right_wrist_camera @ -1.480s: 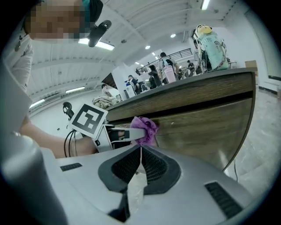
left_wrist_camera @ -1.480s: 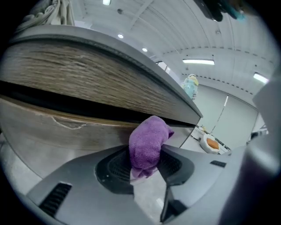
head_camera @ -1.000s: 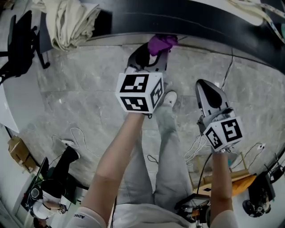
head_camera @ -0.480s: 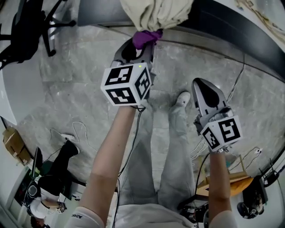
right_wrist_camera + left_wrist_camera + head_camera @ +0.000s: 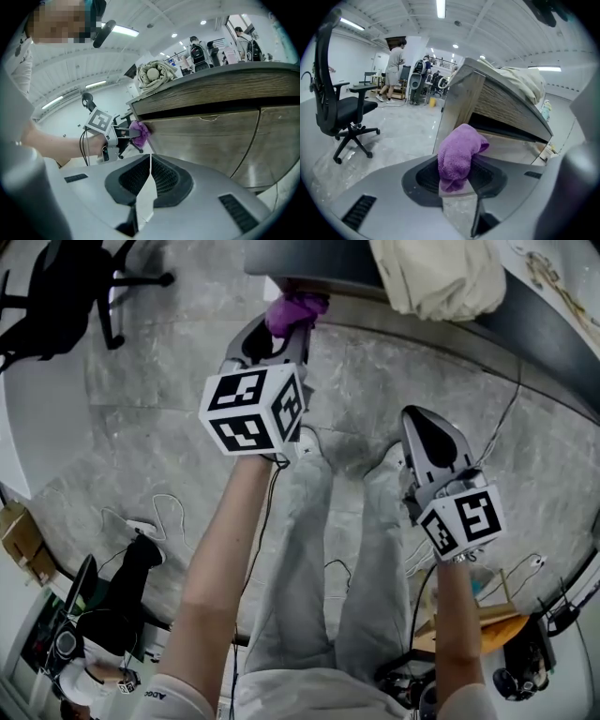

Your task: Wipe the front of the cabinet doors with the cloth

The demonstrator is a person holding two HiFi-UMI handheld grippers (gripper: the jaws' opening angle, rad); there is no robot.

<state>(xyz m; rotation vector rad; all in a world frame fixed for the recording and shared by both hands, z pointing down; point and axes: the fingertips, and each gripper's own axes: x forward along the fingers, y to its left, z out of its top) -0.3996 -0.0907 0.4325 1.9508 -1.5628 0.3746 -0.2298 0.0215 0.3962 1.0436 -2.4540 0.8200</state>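
Purple cloth (image 5: 459,152) is clamped in the left gripper (image 5: 457,183), bunched just past its fingertips. It looks pressed to the cabinet (image 5: 211,126) front, right at the end corner under the top lip. Over the last sec it's slid sideways along the front. The beige bundle (image 5: 436,277) up top was off to the fingers' left, now it's well off to their right. So this pass has prob. run out of door; next stroke goes back or lower, I'd guess. Right gripper (image 5: 150,164) hangs back, fingers together w/ nothing btw them.
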